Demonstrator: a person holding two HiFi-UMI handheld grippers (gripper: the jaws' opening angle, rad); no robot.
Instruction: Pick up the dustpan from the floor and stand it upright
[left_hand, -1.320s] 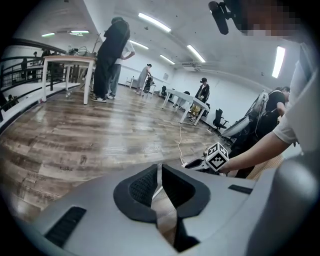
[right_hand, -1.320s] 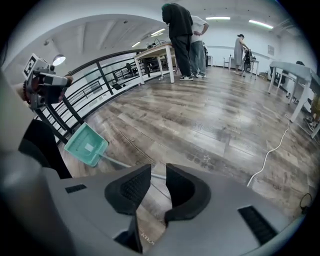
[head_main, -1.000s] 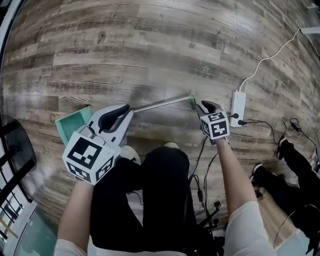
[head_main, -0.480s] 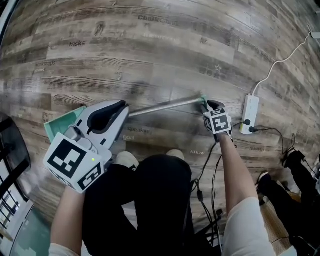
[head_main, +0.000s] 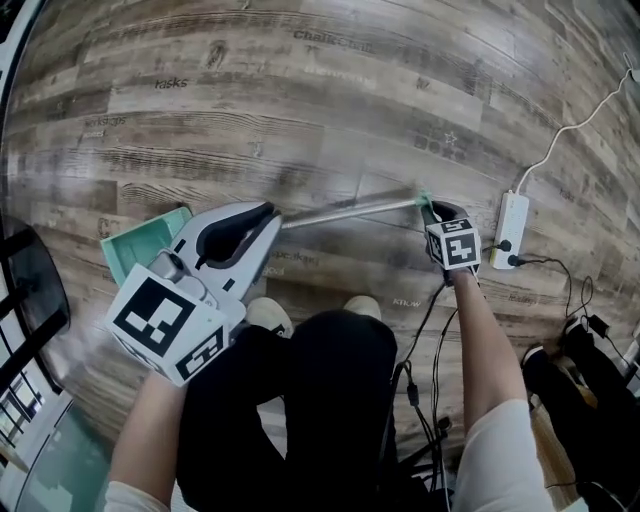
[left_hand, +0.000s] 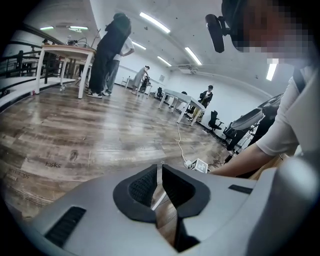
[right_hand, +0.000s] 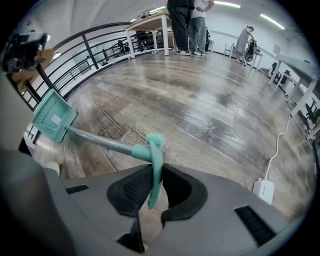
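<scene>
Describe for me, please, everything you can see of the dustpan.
The dustpan has a mint-green, plastic-looking square pan, a long thin grey handle that looks like metal, and a mint-green end piece. It lies lengthwise on the wooden floor, not yet upright. The right gripper, whose jaws have just been closing, pinches the flat end piece between its pads. In the head view the left gripper hides part of the pan.

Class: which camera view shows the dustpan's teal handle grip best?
The right gripper view: the teal handle grip fills the foreground, pinched between the right gripper's jaws, which have just been closing. The head view shows it tiny; the left gripper view shows none of it.
</scene>
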